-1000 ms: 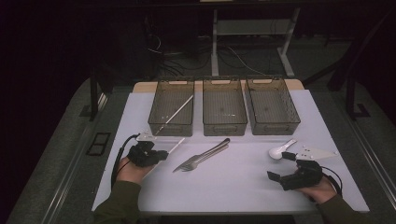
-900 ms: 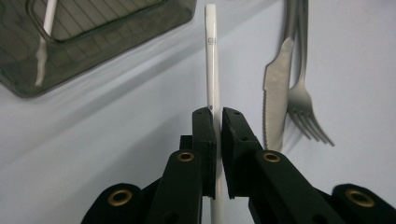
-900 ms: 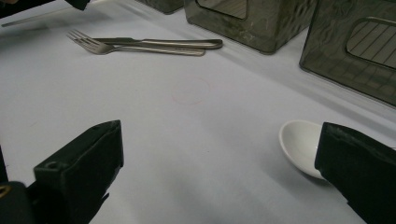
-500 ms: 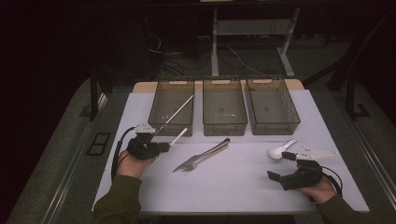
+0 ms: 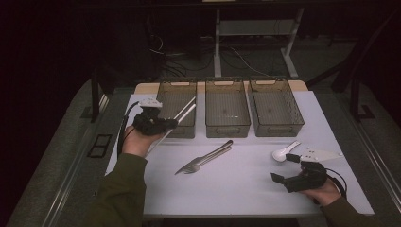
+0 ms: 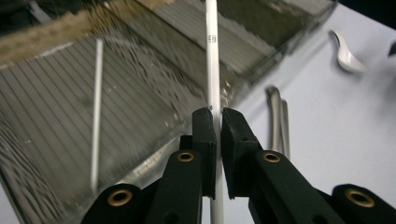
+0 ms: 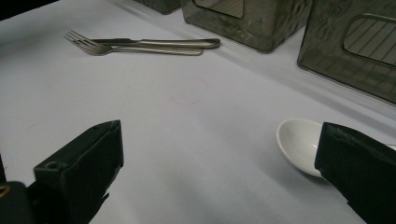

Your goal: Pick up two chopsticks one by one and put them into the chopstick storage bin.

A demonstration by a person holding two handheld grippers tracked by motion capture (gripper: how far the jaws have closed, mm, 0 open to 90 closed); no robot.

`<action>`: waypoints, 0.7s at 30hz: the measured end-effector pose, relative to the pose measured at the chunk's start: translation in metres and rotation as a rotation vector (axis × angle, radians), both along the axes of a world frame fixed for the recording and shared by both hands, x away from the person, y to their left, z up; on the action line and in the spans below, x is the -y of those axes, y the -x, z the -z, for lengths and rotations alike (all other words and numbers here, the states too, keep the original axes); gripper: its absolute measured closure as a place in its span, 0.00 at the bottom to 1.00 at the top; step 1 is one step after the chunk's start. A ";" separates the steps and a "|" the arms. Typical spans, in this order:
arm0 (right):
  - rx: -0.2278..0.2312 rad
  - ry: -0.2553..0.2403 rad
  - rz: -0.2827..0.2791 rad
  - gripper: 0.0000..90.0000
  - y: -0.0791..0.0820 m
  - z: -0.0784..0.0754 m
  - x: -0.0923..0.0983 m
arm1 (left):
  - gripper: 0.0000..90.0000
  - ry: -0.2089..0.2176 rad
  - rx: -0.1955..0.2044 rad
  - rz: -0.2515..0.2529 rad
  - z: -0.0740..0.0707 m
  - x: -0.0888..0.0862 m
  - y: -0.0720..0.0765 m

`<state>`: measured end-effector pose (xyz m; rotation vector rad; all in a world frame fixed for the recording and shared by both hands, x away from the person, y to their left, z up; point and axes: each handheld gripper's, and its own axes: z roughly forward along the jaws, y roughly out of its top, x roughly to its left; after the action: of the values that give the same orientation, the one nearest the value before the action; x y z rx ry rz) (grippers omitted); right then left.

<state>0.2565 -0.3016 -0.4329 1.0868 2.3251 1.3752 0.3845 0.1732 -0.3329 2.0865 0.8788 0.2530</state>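
Left gripper (image 5: 163, 124) now higher, near the left bin (image 5: 177, 107), jaws tight on white chopstick (image 6: 212, 60).

Dark room — white table (image 5: 246, 189) (cables behind)

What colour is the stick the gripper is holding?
White. The chopstick shows best in the left gripper view, pinched in the left gripper.
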 end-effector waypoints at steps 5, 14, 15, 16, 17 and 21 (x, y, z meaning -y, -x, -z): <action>-0.002 -0.001 0.002 0.01 0.000 0.000 0.000 | 0.93 -0.009 0.018 -0.006 -0.012 0.004 -0.029; -0.004 -0.001 0.001 0.01 0.000 0.000 0.001 | 0.93 0.037 0.066 -0.007 -0.021 0.006 -0.077; -0.004 -0.001 0.000 0.01 0.000 0.000 0.001 | 0.93 0.040 0.070 -0.007 -0.021 0.006 -0.083; -0.004 0.000 -0.001 0.01 0.000 0.000 0.001 | 0.93 0.045 0.069 -0.011 -0.021 0.006 -0.087; -0.006 0.001 -0.001 0.01 -0.001 0.001 0.001 | 0.93 0.046 0.074 -0.015 -0.021 0.006 -0.092; -0.008 0.002 -0.006 0.01 -0.001 0.001 -0.001 | 0.93 0.062 0.078 -0.032 -0.018 0.005 -0.107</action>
<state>0.2574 -0.3010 -0.4339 1.0875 2.3365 1.3729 0.4914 0.1685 -0.3151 1.9926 0.8634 0.3184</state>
